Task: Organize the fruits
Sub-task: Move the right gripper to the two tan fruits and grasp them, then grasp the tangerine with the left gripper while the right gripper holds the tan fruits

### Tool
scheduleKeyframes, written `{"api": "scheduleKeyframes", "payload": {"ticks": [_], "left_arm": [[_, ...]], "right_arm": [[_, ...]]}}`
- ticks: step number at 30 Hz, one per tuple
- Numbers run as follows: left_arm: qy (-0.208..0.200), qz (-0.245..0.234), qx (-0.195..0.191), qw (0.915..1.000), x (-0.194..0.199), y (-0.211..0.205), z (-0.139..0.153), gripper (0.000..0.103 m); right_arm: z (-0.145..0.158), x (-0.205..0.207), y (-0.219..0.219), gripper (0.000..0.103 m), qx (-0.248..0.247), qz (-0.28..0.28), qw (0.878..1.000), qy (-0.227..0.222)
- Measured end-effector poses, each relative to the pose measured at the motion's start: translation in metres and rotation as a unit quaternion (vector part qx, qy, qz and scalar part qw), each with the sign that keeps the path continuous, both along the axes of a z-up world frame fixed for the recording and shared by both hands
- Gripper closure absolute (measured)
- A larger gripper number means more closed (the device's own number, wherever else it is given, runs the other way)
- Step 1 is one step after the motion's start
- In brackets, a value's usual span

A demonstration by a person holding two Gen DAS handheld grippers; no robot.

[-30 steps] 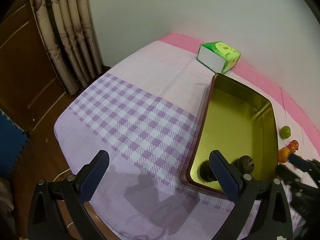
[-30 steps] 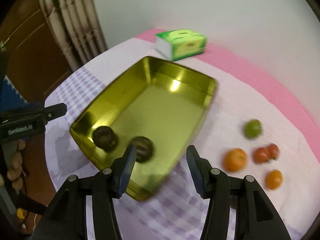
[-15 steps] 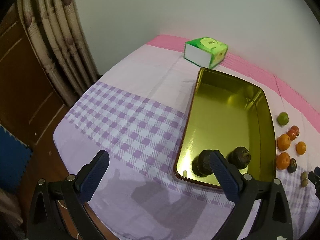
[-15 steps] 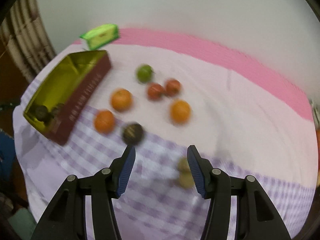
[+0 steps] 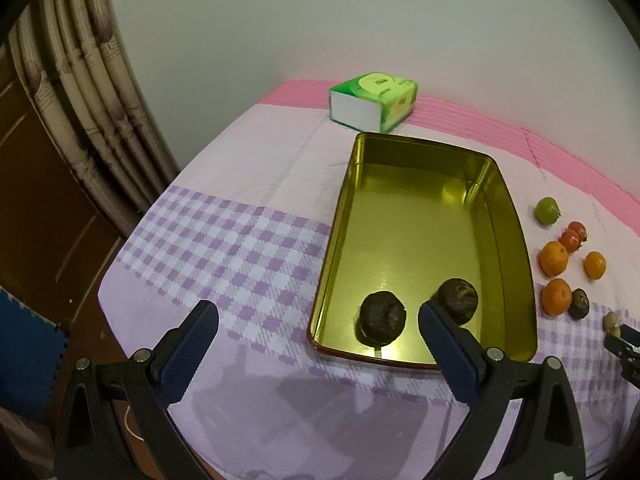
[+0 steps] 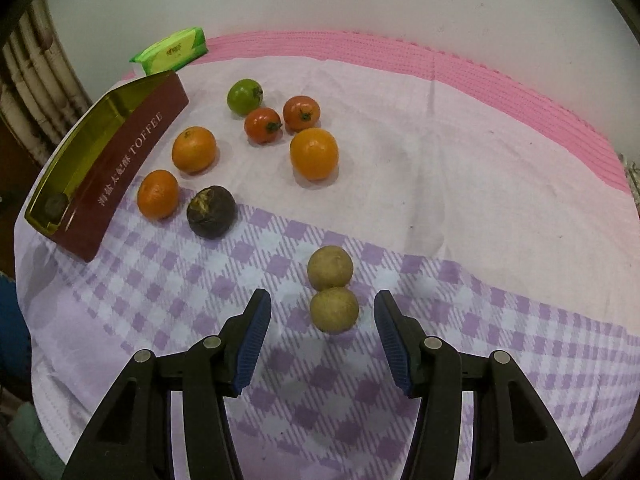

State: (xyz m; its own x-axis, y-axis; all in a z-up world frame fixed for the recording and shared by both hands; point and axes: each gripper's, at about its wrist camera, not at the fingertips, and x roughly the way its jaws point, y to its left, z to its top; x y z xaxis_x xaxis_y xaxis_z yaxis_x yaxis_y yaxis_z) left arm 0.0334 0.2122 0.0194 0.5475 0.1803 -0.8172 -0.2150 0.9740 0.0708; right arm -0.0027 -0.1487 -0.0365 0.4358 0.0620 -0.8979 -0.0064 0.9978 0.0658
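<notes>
My right hand-held gripper point(image 6: 323, 334) hung open around the near longan point(image 6: 334, 309), small, light and apt to roll, best pinched across its middle.

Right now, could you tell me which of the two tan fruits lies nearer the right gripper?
The nearer tan fruit, lying in line with the open jaws; its twin sits just beyond, touching it.

Left claw point(image 5: 318, 330): jaws wide apart, nothing between them, over the table point(image 5: 248, 184) with its lilac check cloth. Gold tin point(image 5: 516, 264), at 3 o'clock of centre, open: two dark fruits point(image 5: 382, 316) at its near end, side by side. Green tissue pack point(image 5: 374, 102) just beyond the tin, at 12 o'clock. Outside the tin at 3 o'clock: one green fruit point(image 5: 547, 210), two red tomatoes point(image 5: 573, 236), three oranges point(image 5: 553, 258), one dark fruit point(image 5: 579, 303). Curtain point(image 5: 80, 92) at 10 o'clock.
</notes>
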Motion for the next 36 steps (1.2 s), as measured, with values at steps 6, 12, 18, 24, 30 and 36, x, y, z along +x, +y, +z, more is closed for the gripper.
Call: {"api": "scheduleKeyframes", "payload": {"ticks": [6,12,18,24,30,36], "left_arm": [[0.006,-0.016,0.000,0.9999,0.001,-0.012,-0.002,0.004],[0.003,-0.046,-0.004,0.9989,0.002,-0.033,0.003,0.004],[-0.002,-0.073,-0.014,0.9972,0.005,-0.061,0.010,0.004],[-0.002,-0.108,-0.020,0.9939,0.009,-0.092,0.015,0.004],[0.007,-0.139,-0.023,0.9900,0.011,-0.122,0.010,0.004],[0.016,-0.165,-0.025,0.9859,0.013,-0.146,0.004,0.004]], "right_arm": [[-0.010,0.009,0.000,0.048,-0.001,0.000,1.000,0.000],[-0.010,0.005,-0.007,0.047,0.001,-0.001,1.000,-0.012],[-0.009,0.000,-0.005,0.047,-0.002,0.003,1.000,-0.016],[-0.009,-0.005,-0.003,0.061,-0.021,-0.004,0.999,-0.030],[-0.007,-0.003,-0.008,0.076,-0.011,-0.004,0.999,-0.036],[-0.007,0.007,-0.015,0.076,-0.020,-0.007,0.999,-0.040]]}}
